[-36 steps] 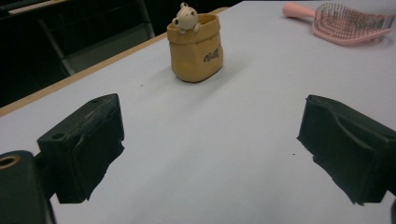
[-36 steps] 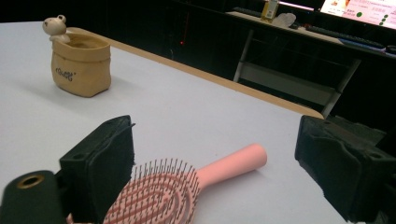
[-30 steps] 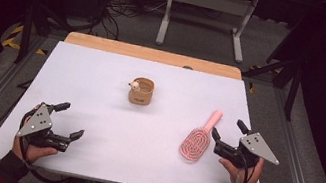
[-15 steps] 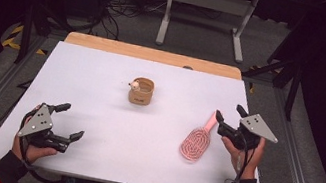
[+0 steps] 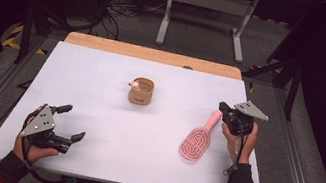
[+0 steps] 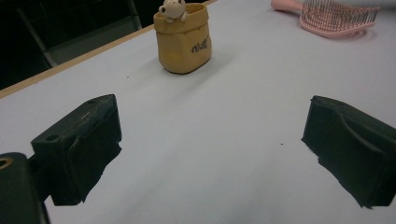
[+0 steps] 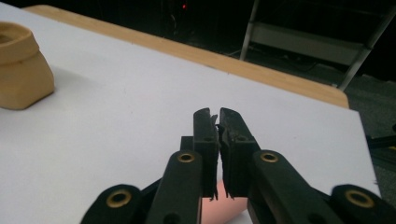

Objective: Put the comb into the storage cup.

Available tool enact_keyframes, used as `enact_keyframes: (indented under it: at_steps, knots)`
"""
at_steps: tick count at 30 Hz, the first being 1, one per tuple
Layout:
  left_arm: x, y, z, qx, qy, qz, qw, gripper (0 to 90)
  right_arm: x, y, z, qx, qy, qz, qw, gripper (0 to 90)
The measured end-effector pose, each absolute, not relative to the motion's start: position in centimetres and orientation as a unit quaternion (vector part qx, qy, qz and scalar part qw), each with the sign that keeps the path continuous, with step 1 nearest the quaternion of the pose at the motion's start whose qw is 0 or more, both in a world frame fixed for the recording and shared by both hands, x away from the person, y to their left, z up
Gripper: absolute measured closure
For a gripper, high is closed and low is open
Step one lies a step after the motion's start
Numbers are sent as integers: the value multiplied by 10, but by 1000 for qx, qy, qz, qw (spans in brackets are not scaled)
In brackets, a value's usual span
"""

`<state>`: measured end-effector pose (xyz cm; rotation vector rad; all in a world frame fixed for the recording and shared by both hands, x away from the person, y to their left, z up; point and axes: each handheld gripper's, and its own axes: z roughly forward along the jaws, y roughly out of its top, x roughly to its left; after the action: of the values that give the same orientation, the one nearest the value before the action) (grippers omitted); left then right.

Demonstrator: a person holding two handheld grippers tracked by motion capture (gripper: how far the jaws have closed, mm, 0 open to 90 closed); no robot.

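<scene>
A pink hairbrush [image 5: 194, 145] lies bristles up on the white table [image 5: 109, 127], at the right, its handle pointing away. My right gripper [image 5: 222, 107] is at the handle's far end. Its jaws have just been closing and the pads [image 7: 205, 140] now meet. The pink handle [image 7: 219, 198] shows just beneath them; I cannot tell whether they pinch it. A tan pouch-shaped cup [image 5: 141, 93] with a small bear figure on its rim stands mid-table. My left gripper [image 5: 75, 121] rests open at the near left, aimed at the cup [image 6: 183, 44] and the brush [image 6: 336, 16], with nothing between its fingers [image 6: 79, 144].
A wooden strip [image 5: 152, 54] runs along the table's far edge. Behind it stand a metal frame [image 5: 206, 8] and loose cables on a dark floor. The cup's side [image 7: 21, 74] shows at the left of the right gripper view.
The right hand has moved away from me, from beside the brush head up to the handle's end, and its jaws have shut. The brush, cup and left hand have stayed put.
</scene>
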<state>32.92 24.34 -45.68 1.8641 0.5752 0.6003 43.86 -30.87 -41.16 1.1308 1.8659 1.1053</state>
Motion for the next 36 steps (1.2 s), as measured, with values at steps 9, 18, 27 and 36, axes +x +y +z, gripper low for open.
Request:
enact_keyframes:
  at_steps: [9,18,27,36]
  knots:
    - [330,242,-458,783,241,248,518,67,448,-305,-428,444,737,393,325,899]
    - [331,241,-459,786,238,247,514,54,457,-296,-443,432,767,359,309,900]
    - [330,241,-458,788,240,251,508,63,459,-293,-452,425,784,342,298,900]
    - [330,240,-459,788,242,248,508,62,458,-291,-453,418,788,331,307,900]
